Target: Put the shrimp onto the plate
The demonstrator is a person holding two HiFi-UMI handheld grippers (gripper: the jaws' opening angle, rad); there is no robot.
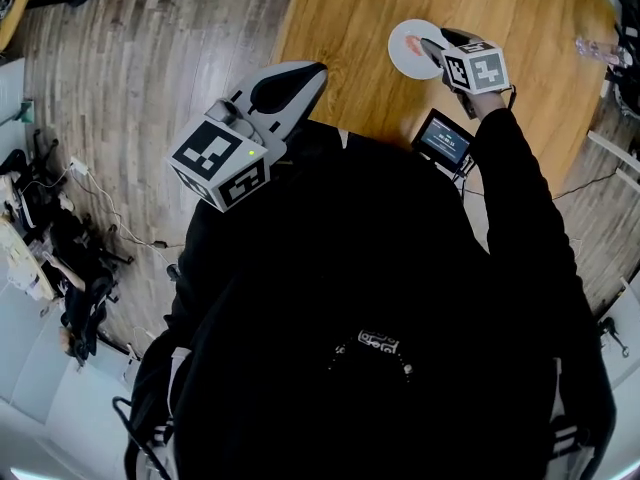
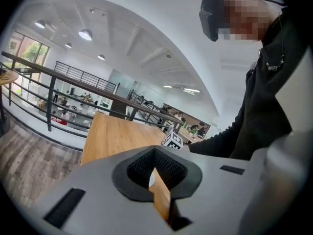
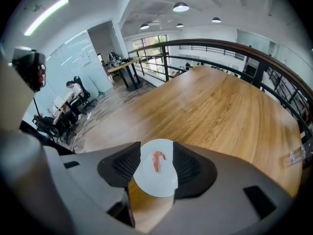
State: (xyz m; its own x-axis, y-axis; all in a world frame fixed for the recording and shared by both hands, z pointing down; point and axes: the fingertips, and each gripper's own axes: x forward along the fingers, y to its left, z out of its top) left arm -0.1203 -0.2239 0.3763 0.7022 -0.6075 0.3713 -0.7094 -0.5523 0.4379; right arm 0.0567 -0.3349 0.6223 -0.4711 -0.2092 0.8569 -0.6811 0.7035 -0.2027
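A small pink shrimp [image 3: 157, 160] lies curled on the round white plate [image 3: 155, 182], which rests on the wooden table [image 3: 220, 106]. My right gripper [image 3: 156, 155] hovers just above the plate with its jaws open, and the shrimp shows in the gap without either pad touching it. In the head view this gripper [image 1: 432, 50] covers the right side of the plate [image 1: 405, 48]. My left gripper [image 1: 295, 76] hangs off the table's left edge, above the floor. Its tips [image 2: 155, 153] meet with nothing between them.
A black device with a lit screen [image 1: 443, 138] sits at the table's near edge. A clear bottle [image 1: 598, 50] lies at the table's far right. Cables and gear [image 1: 80, 258] clutter the floor to the left. A railing [image 3: 254, 58] runs behind the table.
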